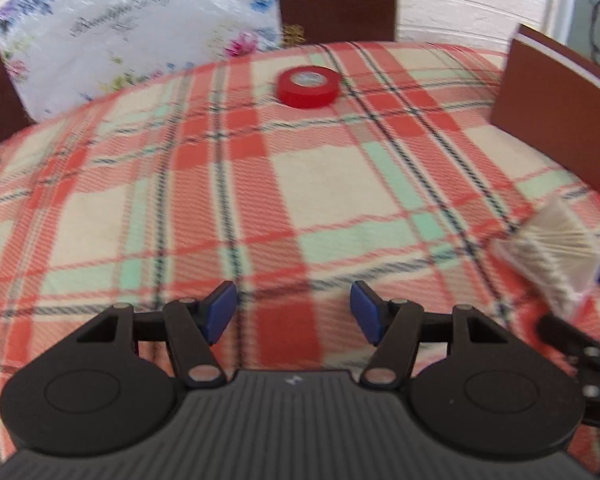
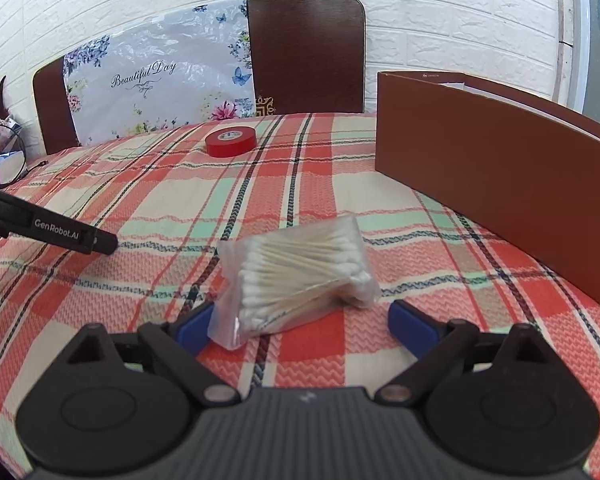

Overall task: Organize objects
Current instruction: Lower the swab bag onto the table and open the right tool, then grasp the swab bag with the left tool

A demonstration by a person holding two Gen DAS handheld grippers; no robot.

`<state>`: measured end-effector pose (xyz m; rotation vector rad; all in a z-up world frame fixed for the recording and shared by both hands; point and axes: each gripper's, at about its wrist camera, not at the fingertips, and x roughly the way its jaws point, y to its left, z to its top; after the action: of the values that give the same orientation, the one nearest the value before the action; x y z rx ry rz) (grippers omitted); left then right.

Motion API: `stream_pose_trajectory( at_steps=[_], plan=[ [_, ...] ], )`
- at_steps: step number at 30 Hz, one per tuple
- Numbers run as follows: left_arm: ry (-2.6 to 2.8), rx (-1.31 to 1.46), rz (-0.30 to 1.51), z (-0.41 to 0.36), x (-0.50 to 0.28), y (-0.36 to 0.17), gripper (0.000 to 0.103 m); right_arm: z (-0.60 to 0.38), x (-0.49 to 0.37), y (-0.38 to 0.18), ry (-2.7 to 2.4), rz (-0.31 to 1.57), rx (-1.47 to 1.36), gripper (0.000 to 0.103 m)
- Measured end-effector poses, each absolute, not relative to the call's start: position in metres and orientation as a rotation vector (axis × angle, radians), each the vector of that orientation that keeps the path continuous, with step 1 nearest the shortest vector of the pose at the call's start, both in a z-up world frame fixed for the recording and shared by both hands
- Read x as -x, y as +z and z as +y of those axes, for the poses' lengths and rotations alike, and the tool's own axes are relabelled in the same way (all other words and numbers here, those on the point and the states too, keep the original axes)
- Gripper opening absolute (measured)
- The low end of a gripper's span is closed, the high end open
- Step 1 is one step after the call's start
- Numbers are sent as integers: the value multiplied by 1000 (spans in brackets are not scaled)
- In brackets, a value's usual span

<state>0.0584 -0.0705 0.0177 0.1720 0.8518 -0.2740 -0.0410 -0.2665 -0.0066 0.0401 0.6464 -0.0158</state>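
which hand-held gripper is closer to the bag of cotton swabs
Right. The right hand-held gripper is open with the bag of cotton swabs just ahead between its fingers; the left hand-held gripper is off to the bag's left.

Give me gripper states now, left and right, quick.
Left gripper: open, empty, above the plaid tablecloth.
Right gripper: open, fingers either side of the cotton swab bag, not closed on it.

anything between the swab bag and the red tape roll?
Nothing. In the right wrist view, only bare plaid tablecloth lies between the cotton swab bag and the red tape roll. The brown box stands off to the right.
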Motion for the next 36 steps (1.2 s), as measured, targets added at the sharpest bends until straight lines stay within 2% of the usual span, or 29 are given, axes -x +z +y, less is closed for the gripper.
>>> stream_pose_trajectory(
  at_steps=[12,20,36],
  plan=[
    [-546,-47,1015,-115,-51,22,66,-266,45,-9,6,647,-8,99],
    [-607,-35,1047,-151,-64,24,66,-275,41,-8,-12,660,12,101],
    [-677,164,1155,-168,-80,26,66,-294,6,2,86,685,167,103]
  ],
)
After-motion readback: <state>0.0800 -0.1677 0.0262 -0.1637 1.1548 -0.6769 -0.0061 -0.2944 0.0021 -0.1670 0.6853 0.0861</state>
